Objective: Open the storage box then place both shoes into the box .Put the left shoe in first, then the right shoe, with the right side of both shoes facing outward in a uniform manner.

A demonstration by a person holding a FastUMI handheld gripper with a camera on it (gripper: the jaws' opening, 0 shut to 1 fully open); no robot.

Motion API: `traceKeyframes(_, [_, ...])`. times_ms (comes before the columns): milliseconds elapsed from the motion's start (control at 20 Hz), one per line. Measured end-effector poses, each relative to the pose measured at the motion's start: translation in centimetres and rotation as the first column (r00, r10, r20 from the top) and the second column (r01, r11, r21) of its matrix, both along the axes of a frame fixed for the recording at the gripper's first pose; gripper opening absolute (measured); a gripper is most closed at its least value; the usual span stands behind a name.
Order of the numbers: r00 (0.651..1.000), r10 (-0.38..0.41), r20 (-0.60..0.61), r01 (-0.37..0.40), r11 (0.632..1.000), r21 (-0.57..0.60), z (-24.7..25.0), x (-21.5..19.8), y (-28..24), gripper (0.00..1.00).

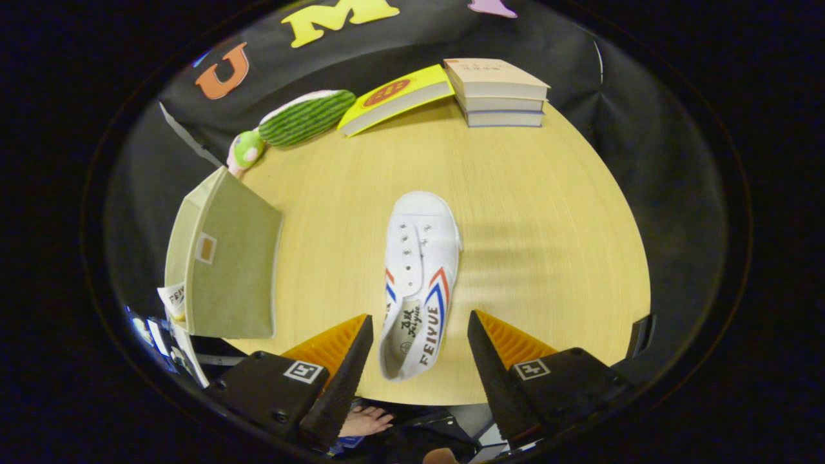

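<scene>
With the box off to the fingers' left apparently holding one shoe already, the gripper hangs wide open astride the heel of the remaining shoe, needing to descend and close.

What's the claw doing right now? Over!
Claw open, heel of white shoe between its fingers, not gripped. Storage box off to the side, another shoe poking out. Nothing blocking.

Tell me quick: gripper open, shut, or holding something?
Gripper: open, holding nothing; its fingers stand apart on either side of the heel of the white canvas shoe with red and blue stripes lying on the round wooden table.
</scene>
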State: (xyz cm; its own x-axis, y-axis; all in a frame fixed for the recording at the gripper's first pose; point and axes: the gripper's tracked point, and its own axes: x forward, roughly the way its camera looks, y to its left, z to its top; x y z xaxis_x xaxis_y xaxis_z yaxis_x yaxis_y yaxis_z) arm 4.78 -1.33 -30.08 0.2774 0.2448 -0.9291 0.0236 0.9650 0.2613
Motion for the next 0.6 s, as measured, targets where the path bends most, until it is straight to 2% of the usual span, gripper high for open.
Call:
traceKeyframes(150, [0.999, -0.008, -0.043, 0.008, 1.0, 0.0, -2.9, 0.2, -0.4, 0.87])
traceKeyframes(250, [0.998, 0.012, -0.055, -0.013, 1.0, -0.022, -4.4, 0.2, -0.5, 0.82])
traceKeyframes(400, [0.995, 0.021, -0.098, -0.016, 0.998, 0.057, -5.5, -0.4, 1.5, 0.73])
traceKeyframes(550, [0.994, 0.024, -0.11, -0.017, 0.997, 0.069, -6.0, -0.4, 1.7, 0.47])
traceKeyframes(600, [0.994, 0.009, -0.107, -0.001, 0.997, 0.074, -6.2, -0.5, 1.6, 0.47])
